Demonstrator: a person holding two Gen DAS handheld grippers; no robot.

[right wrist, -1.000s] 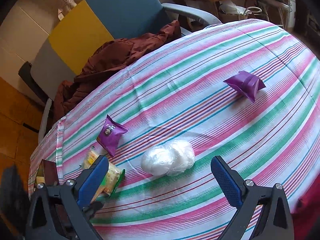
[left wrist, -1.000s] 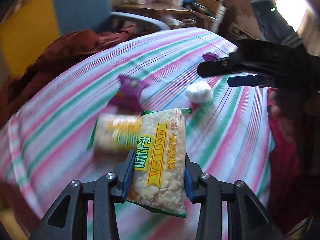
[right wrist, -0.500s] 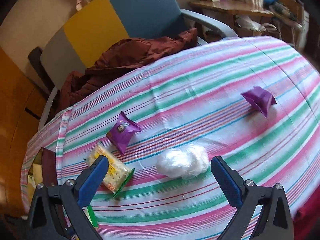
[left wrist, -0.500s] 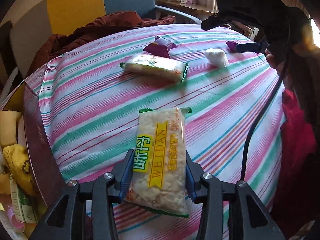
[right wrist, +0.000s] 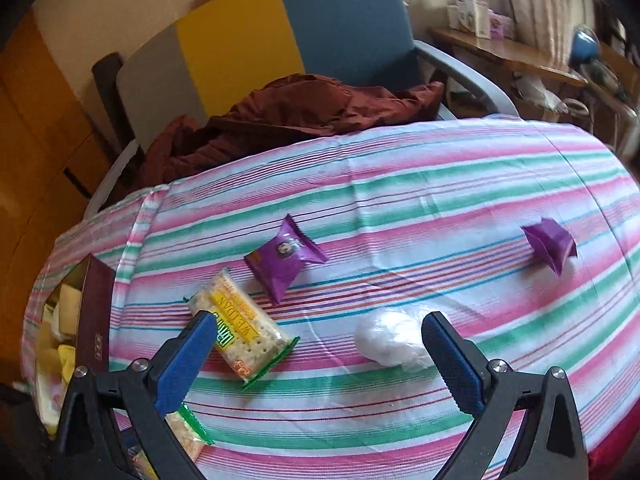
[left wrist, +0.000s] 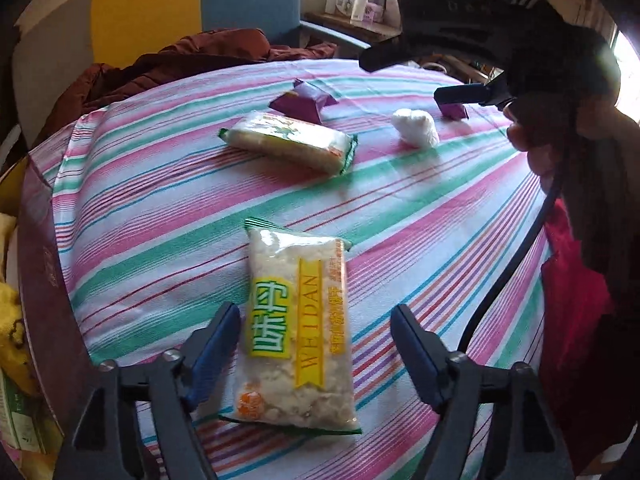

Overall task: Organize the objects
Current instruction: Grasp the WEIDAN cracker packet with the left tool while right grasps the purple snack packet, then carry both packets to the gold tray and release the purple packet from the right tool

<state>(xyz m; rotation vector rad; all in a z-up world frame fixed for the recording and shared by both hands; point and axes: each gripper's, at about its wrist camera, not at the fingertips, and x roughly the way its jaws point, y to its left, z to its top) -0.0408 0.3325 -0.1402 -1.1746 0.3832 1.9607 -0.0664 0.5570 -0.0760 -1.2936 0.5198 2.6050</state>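
Left wrist view: the cracker pack (left wrist: 296, 332) is seen lying on the striped cloth (left wrist: 420, 216) between the opening fingers of the left gripper (left wrist: 316, 344), untouched, its long side pointing straight ahead. The right gripper (right wrist: 316, 356) is held wide, empty.

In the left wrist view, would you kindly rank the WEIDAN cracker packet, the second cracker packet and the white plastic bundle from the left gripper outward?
1. WEIDAN cracker packet, between the opening fingers.
2. Second cracker packet, mid-table.
3. White plastic bundle, far right.
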